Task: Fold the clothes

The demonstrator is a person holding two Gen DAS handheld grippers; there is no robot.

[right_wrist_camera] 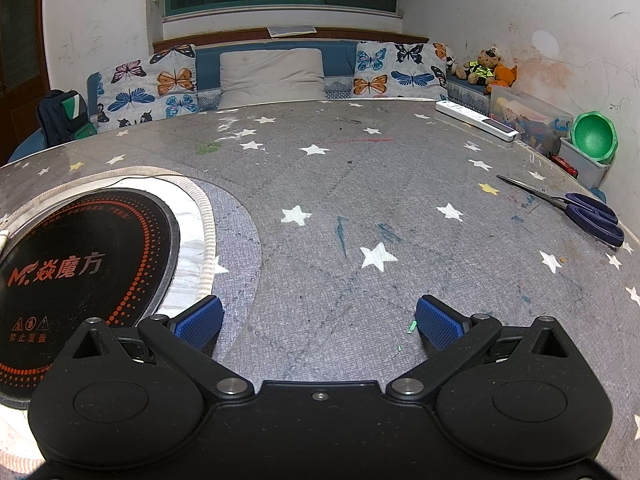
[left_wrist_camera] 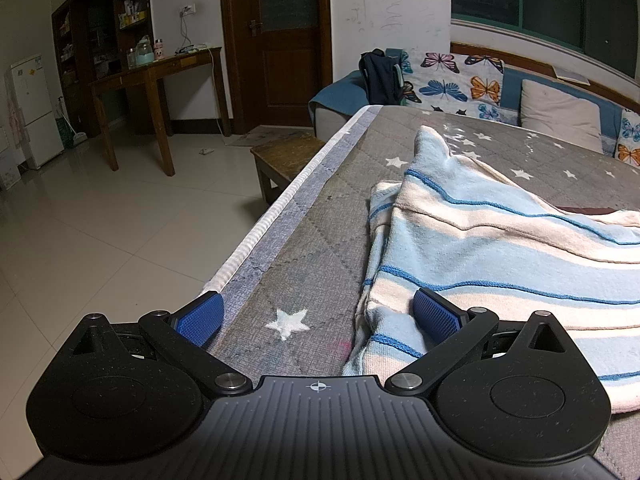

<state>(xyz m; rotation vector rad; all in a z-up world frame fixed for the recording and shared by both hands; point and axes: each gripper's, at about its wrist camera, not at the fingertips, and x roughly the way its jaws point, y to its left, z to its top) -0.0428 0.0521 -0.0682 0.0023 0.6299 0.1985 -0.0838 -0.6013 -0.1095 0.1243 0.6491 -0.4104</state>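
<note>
The left tool stood wide open and held nothing, its right pad touching or just over the near edge of the garment, its left pad out by the bench's edge. The right tool was likewise spread wide and empty, above bare cover, with no cloth in its view. The garment, a soft knit in pale blue and cream bands with thin blue lines, lay rumpled on the left part of the bench, one corner peaked up toward the far side. It looked as yet unfolded, so the step in hand was probably the first grasp. To do it well, the left tool would want to shift right until a single hem lay between its pads, not a bunched double layer, and close low against the cover; the right tool would need to come across to the cloth and take a matching corner, so the piece could be drawn flat before any fold. The knit would likely sag and stretch if lifted by one point. The bench wore a grey quilted cover with white stars, under what seemed a clear sheet, scuffed and marked. A round black hob was set into it, and scissors lay at the right edge, well apart from the work. Beyond ran a blue sofa with butterfly cushions under a dark window, and a tiled floor with a wooden desk and door lay to the left.
</note>
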